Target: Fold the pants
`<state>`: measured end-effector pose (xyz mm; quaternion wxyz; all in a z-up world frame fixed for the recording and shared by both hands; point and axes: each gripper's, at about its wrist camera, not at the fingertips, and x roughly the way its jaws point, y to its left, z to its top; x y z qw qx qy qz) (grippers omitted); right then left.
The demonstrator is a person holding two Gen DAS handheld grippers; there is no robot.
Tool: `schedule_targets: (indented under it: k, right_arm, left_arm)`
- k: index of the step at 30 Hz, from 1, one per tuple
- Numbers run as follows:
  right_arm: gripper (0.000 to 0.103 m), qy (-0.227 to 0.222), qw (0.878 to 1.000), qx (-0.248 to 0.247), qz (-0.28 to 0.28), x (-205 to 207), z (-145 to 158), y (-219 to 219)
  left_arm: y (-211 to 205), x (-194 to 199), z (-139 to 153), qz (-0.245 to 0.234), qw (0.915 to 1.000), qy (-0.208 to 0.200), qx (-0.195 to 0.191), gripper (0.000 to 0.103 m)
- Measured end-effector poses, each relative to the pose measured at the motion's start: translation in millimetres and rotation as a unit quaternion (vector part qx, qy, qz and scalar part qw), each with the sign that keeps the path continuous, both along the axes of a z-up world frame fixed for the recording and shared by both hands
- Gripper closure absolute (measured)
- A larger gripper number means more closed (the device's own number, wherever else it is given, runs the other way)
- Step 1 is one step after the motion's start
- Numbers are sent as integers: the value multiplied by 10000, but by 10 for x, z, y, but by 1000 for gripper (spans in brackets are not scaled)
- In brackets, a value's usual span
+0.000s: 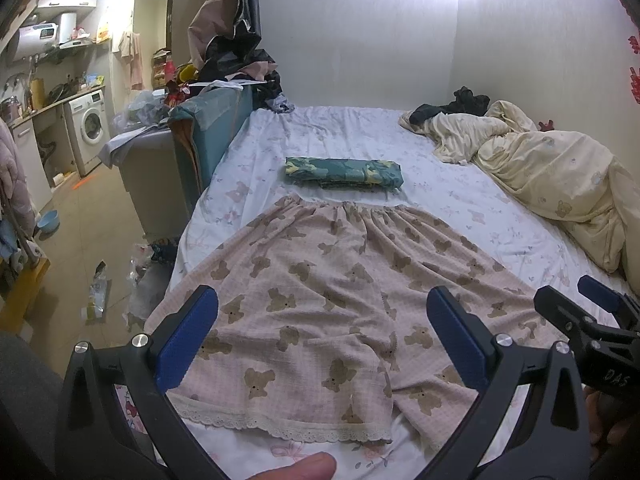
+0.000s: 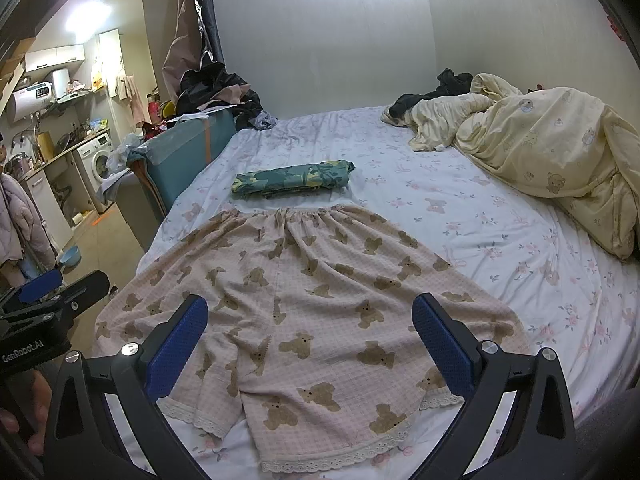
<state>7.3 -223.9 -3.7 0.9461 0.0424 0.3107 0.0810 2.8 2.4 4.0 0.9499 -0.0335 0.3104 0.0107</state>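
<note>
Pink pyjama pants (image 1: 320, 288) with a brown bear print and lace hems lie spread flat on the bed, waistband away from me, also in the right wrist view (image 2: 308, 292). My left gripper (image 1: 322, 312) is open and empty, held above the leg ends near the left hem. My right gripper (image 2: 310, 316) is open and empty, held above the right leg. The right gripper shows at the right edge of the left wrist view (image 1: 580, 312). The left gripper shows at the left edge of the right wrist view (image 2: 52, 296).
A folded green patterned cloth (image 1: 344, 174) lies just beyond the waistband. A crumpled cream duvet (image 1: 560, 176) and dark clothes fill the bed's right side. A teal bin (image 1: 208, 128), clutter and a washing machine (image 1: 88, 124) stand left of the bed.
</note>
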Motion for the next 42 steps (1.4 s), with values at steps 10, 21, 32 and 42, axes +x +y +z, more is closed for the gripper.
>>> schedule_targets:
  k: [10,21,32,42]
  right_arm:
    - [0,4,10000,18,10,5,-14,4]
    - [0,22,10000,15,15,12,-12,3]
    - [0,53,10000,-1,24,16,-28,14]
    - [0,58,10000,-5,35,19,-36,22]
  left_arm:
    - [4,1,0,18,10000,-44,-16,0]
    - [1,-5,-9,22,10000,-61,2,0]
    - [12,-18,-20,20,10000,-57,4,0]
    - [3,-22,-22,9,10000,-59,14,0]
